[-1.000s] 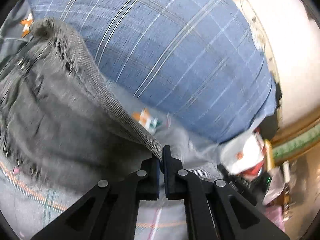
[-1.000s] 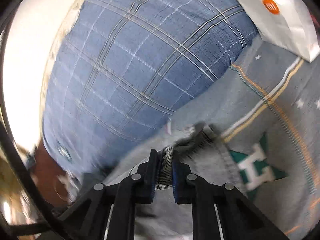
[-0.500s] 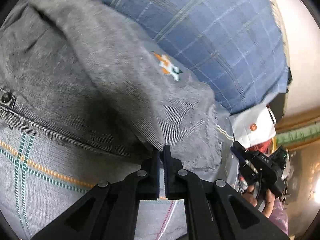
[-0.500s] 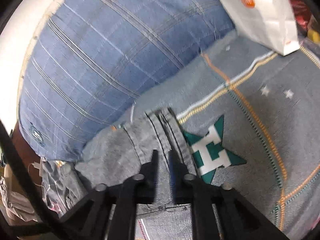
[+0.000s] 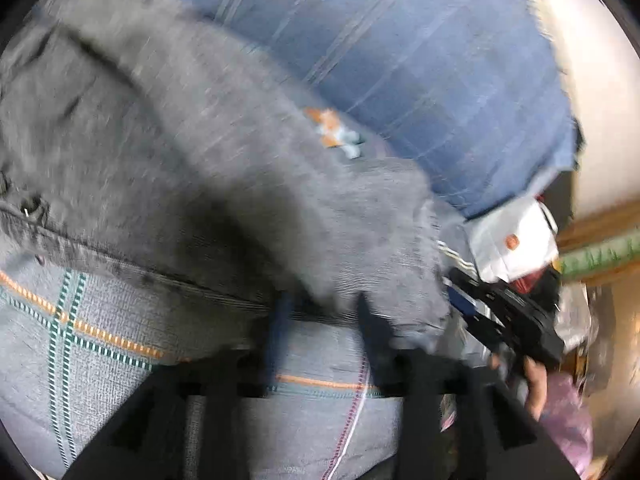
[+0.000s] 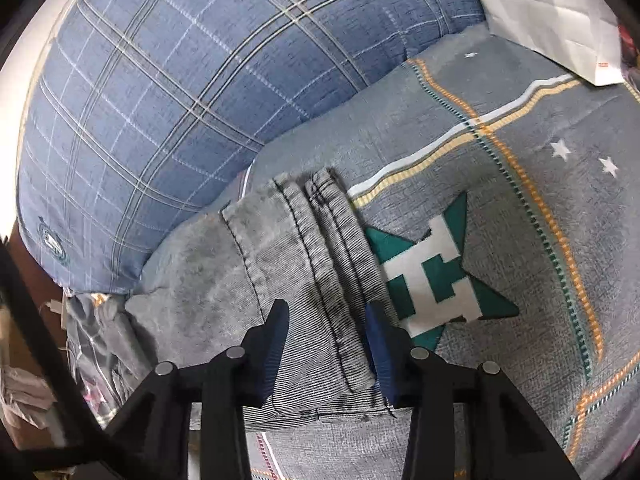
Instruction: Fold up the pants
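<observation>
The gray pants [image 6: 280, 280] lie flat on a gray bedspread [image 6: 540, 240] with stripes and a green star. Just behind them sits a big blue plaid pillow [image 6: 200, 80].

The right gripper [image 6: 326, 312] has its two fingers spread wide apart. It holds nothing. The folded edge of the pants, with its thick seams, lies right between the two fingers and under them. The green star [image 6: 436, 276] peeks out just beside the pants on the right side.

The left gripper [image 5: 322, 304] looks very blurry. Its two fingers are apart too, and nothing is pinched between them. The near edge of the pants [image 5: 200, 180] lies just in front of the finger tips, on the bedspread [image 5: 100, 360].

The pants are soft gray denim with dark stitching. They look folded over, with layers stacked at one end. A white paper bag [image 6: 552, 12] with an orange mark rests on the bed, well apart from the pants. In the left view, the right gripper [image 5: 508, 316] shows far off at the side, held by a hand [image 5: 534, 384].
</observation>
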### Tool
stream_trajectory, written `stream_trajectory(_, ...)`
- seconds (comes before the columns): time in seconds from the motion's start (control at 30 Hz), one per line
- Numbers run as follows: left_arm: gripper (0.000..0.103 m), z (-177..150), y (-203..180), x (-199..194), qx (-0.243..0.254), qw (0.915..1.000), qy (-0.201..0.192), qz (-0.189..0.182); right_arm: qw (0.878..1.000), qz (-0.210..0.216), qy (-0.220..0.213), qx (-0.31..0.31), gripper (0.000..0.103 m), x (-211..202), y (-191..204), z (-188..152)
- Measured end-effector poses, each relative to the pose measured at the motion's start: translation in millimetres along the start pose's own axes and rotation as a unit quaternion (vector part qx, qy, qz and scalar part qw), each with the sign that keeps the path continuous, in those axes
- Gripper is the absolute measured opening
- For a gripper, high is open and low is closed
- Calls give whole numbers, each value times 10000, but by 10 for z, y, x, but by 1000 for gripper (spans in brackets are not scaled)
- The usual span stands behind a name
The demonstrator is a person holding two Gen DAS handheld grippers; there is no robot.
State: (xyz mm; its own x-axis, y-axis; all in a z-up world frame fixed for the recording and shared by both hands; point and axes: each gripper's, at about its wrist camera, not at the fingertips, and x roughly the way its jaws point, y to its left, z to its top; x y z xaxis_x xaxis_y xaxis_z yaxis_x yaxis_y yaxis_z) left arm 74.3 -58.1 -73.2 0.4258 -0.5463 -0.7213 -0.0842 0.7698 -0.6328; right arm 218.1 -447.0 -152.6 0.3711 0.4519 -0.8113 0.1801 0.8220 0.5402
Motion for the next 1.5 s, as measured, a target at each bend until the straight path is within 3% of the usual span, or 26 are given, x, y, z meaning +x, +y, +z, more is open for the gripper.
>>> stream_trajectory(0.03, 68, -28, -85, -52, 209, 9997, -118, 21, 10000, -20, 45, -18, 48, 26, 9, 8)
stream_trajectory(0.17, 68, -55, -364, -66, 723, 9971, -247, 16, 9999, 44, 157, 1, 52, 67, 7, -4)
stream_trajectory(0.23, 68, -1, -403, 37, 710, 9973, -130, 100, 9998, -77, 180, -91, 35, 104, 26, -12)
stream_trajectory(0.27, 68, 30, -418, 99, 738, 9972, -74, 129, 9993, -252, 208, -167, 14, 126, 47, -15)
stream_trajectory(0.37, 68, 93, -519, 370, 864, 9959, 239, 156, 9990, -323, 169, -276, 8, 106, 89, -30)
stream_trajectory(0.47, 68, 35, -633, 464, 1079, 9933, 413, 81, 9988, -202, -168, -402, 7, -231, 163, -101)
stream_trajectory(0.53, 68, -27, -672, 531, 1242, 9907, 555, 10, 9970, -412, -349, -556, 7, -414, 170, -217)
stream_trajectory(0.57, 68, -56, -675, 598, 1324, 9892, 623, 111, 9964, -556, -307, -555, 7, -386, 136, -280)
stream_trajectory(0.63, 68, -83, -646, 705, 1346, 9879, 709, 283, 9970, -644, 175, -393, 7, -93, -22, -315)
stream_trajectory(0.67, 68, -98, -612, 722, 1309, 9881, 762, 285, 9968, -624, 335, -371, 8, -4, -73, -313)
stream_trajectory(0.73, 68, -109, -537, 615, 1257, 9892, 748, 99, 9983, -513, 86, -277, 19, -133, -85, -281)
stream_trajectory(0.8, 68, -113, -475, 449, 1212, 9905, 648, -105, 9967, -701, -268, -302, 62, -257, -62, -268)
stream_trajectory(0.83, 68, -107, -456, 362, 1194, 9911, 564, -141, 9955, -776, -371, -409, 67, -288, -23, -266)
stream_trajectory(1.1, 68, 0, -54, -405, 1070, 9940, -97, -219, 9828, -248, -1201, -1378, 71, -581, 772, -504)
stream_trajectory(1.27, 68, 329, 488, -823, 352, 9979, -352, -408, 9712, 484, -969, -2125, 72, -479, 1502, -823)
stream_trajectory(1.37, 68, 640, 909, -1088, -53, 9982, -540, -269, 9603, 649, -805, -2593, 80, -366, 1961, -1064)
stream_trajectory(1.5, 68, 1124, 1449, -1293, -594, 9955, -730, -132, 9484, 558, -509, -3079, 81, 16, 2502, -1333)
